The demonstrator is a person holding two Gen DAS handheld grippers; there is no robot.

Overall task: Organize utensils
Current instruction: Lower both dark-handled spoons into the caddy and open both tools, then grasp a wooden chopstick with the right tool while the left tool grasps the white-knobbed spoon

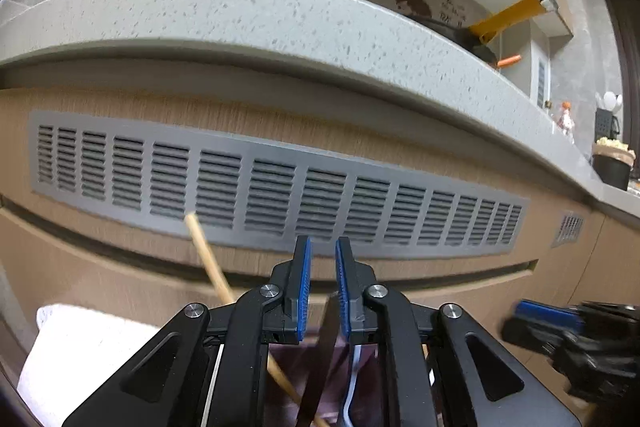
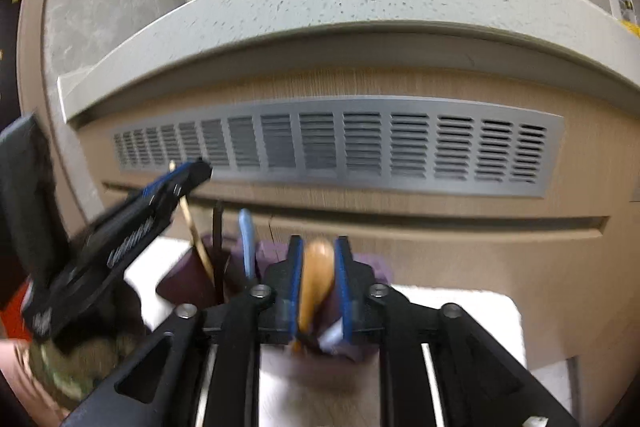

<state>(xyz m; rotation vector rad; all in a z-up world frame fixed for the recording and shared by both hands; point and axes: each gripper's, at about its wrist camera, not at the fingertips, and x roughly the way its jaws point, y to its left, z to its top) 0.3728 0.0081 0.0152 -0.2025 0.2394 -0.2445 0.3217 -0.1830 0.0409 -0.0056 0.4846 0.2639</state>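
Now my right gripper (image 2: 318, 267) pinches the wooden spoon (image 2: 316, 279) at lower centre; light, stiff, smooth. My left gripper (image 1: 322, 283) is slightly parted, apparently empty.

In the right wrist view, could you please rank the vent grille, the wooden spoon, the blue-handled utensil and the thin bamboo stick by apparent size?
1. Vent grille, by far the largest.
2. Wooden spoon, though it sits closest to the camera between the right gripper's fingers.
3. Blue-handled utensil and bamboo stick: too alike to rank.
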